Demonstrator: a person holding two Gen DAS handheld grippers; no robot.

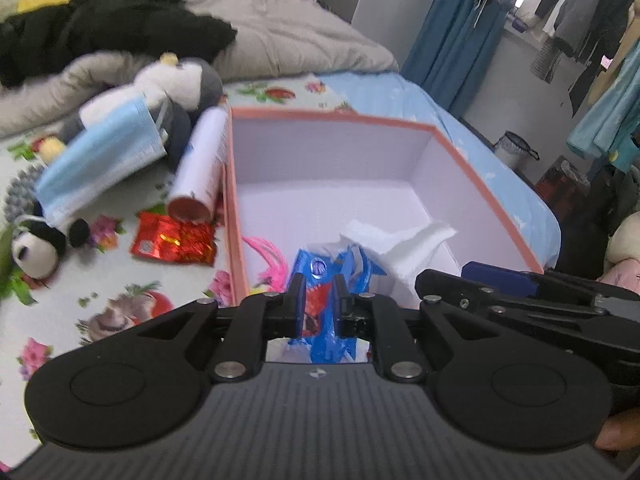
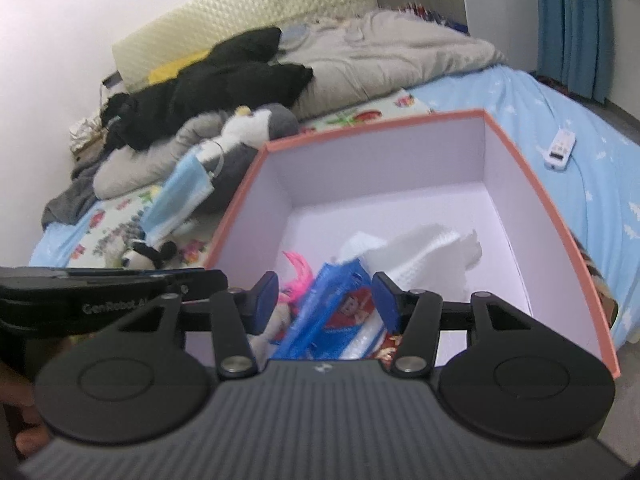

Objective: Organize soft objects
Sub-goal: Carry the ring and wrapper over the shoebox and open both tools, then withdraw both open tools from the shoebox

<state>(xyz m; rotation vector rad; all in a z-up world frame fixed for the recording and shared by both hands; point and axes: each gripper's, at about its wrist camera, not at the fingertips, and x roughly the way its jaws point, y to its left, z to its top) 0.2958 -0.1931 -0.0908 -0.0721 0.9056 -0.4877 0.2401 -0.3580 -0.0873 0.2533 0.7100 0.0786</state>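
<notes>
Both grippers hang over the pink-rimmed box (image 2: 532,184) on the bed (image 1: 120,320). Left gripper (image 1: 318,300): fingers nearly together, pinching the blue snack packet (image 1: 332,272) betw. them, packet inside the box at its near end. Right gripper (image 2: 326,300): fingers spread, same packet betw. them but pads not pressing it. White tissue (image 2: 420,252) and a pink fuzzy item (image 2: 298,276) also in the box. Outside, left of box: blue face mask (image 1: 100,164) draped on a grey-white plush (image 1: 176,84), white tube (image 1: 202,164) against the box wall, red packet (image 1: 174,240), small panda plush (image 1: 36,250).
</notes>
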